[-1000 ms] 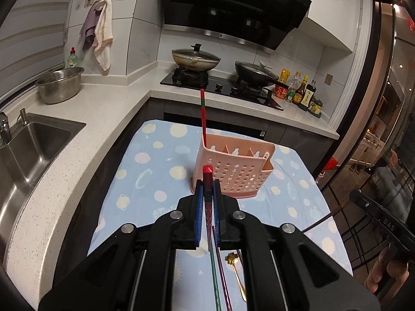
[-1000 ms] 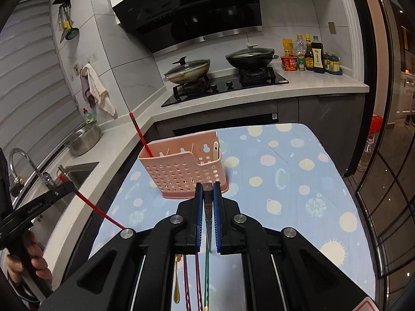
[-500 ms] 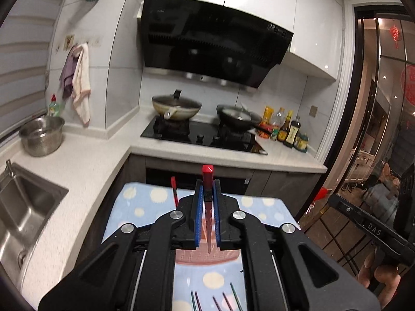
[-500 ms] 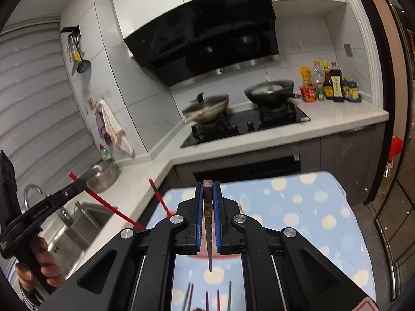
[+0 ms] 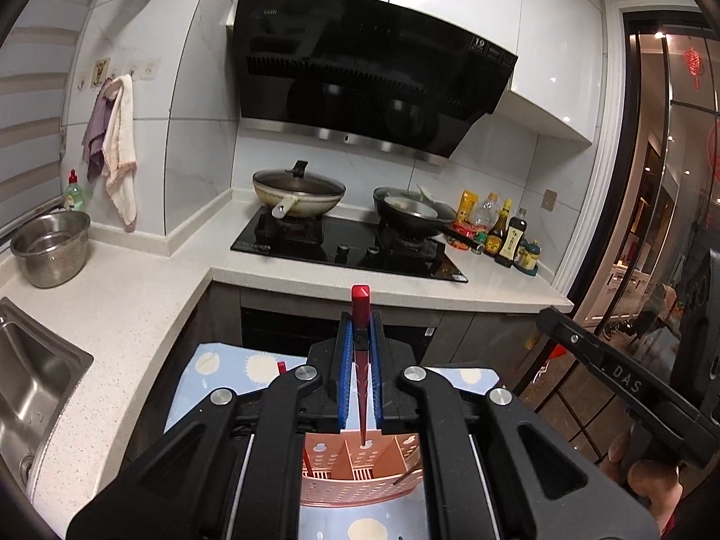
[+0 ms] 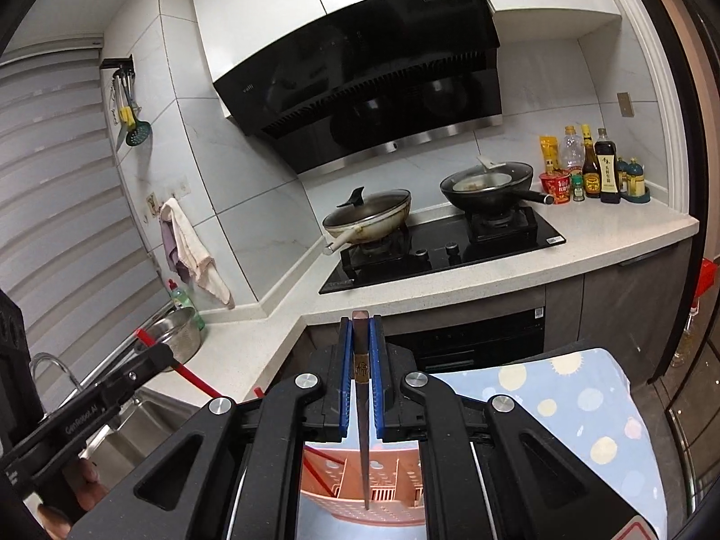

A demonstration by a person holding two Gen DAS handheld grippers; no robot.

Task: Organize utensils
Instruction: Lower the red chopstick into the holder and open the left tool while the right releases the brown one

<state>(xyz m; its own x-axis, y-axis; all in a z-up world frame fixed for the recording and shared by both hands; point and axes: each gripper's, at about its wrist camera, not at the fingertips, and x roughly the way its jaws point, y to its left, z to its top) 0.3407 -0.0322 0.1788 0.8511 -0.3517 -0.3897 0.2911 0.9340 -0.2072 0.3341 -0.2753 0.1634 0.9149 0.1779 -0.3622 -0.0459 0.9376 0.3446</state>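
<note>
My left gripper (image 5: 360, 328) is shut on a red chopstick (image 5: 360, 360), held upright with its tip over the pink perforated utensil basket (image 5: 360, 490). My right gripper (image 6: 360, 337) is shut on a dark brown chopstick (image 6: 362, 405), its tip hanging over the same basket (image 6: 360, 490). A red chopstick (image 5: 281, 366) stands in the basket's left compartment. The left gripper also shows in the right wrist view (image 6: 153, 360), at the left. The right gripper shows at the right of the left wrist view (image 5: 553, 321).
The basket stands on a blue spotted tablecloth (image 6: 580, 396). Behind are a white counter (image 5: 135, 297), a sink (image 5: 27, 387), a steel colander (image 5: 49, 247), a stove with two woks (image 5: 351, 243) and sauce bottles (image 5: 504, 234).
Both grippers have risen from the table, each lifting a chopstick, and moved forward over the basket. The views tilted up from the tabletop toward the stove and hood.
</note>
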